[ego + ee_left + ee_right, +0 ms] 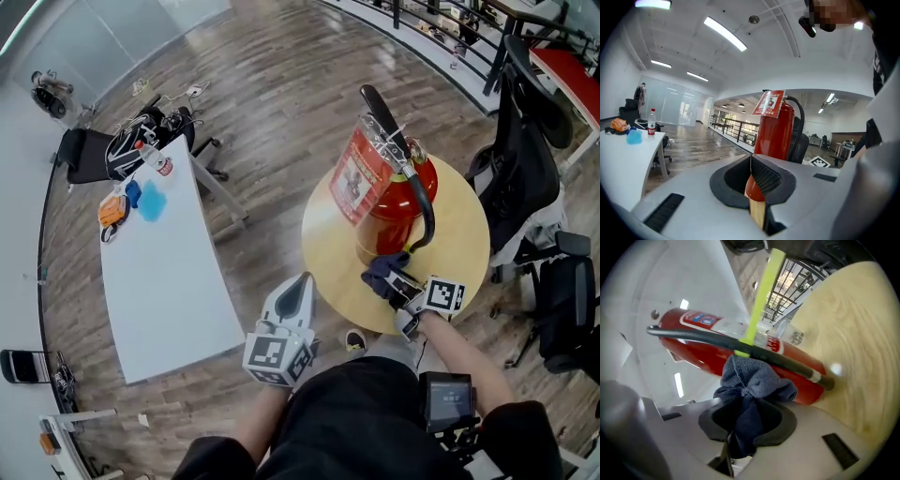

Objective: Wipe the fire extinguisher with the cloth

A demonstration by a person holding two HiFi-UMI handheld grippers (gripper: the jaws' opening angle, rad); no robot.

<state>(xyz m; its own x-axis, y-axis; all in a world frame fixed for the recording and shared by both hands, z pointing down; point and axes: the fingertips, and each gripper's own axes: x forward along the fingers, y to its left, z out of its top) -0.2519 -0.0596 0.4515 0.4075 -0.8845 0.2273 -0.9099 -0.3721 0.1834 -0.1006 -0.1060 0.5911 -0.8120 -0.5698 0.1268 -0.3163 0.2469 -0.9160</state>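
Soft, limp blue cloth (754,380), pinched in the right gripper (398,287), meets the likely heavy, slick fire extinguisher (384,202) ahead; left gripper (298,287) closed, empty.

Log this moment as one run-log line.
right gripper: jaws shut on cloth, at lower body of fire extinguisher | left gripper: jaws shut, empty, beside round table | fire extinguisher: upright on round table

**A Tally of the Room**

One red fire extinguisher (394,202) and one dark blue cloth (382,274). Two tools: a left hand-held gripper (302,283) and a right hand-held gripper (399,287). Two tables: one round wooden surface (464,246) at the right, one long white surface (164,281) at the left. At the white one's far end: one bottle (156,160), one blue item (150,202), one orange item (112,210).
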